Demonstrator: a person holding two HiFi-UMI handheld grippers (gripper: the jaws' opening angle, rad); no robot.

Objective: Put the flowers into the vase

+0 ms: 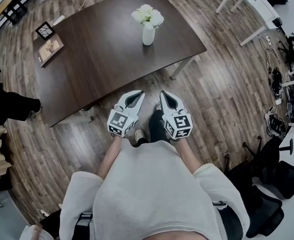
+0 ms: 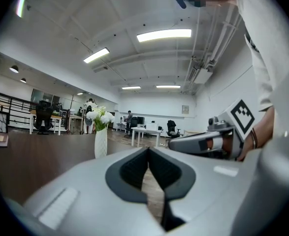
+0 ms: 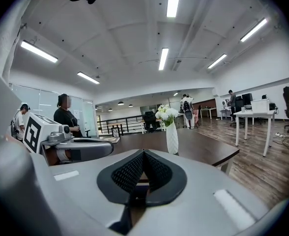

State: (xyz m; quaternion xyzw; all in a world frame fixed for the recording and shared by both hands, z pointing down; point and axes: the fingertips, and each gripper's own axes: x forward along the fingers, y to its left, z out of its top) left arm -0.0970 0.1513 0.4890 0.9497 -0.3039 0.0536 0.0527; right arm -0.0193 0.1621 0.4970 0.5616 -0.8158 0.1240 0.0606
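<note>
Short of the table, left gripper [image 1: 139, 93]: jaws pressed together, nothing between them, held over the floor [image 1: 222, 94] just off the table's [image 1: 101, 54] near edge.
Right gripper [image 1: 163, 93]: beside the left, likewise closed and empty.
Vase [image 1: 148, 35]: upright on the table's far right part.
Flowers [image 1: 148, 15]: white, standing in the vase.
Picture frame [image 1: 44, 30], book [image 1: 50, 49]: at the table's left end.

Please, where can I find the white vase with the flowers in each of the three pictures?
Head view: the vase is at the top, near the centre, on the far part of the table.
Left gripper view: the vase is left of centre, at mid height.
Right gripper view: the vase is a little right of centre, at mid height.
Shared landmark: the dark brown table under the vase shows in all three.
</note>
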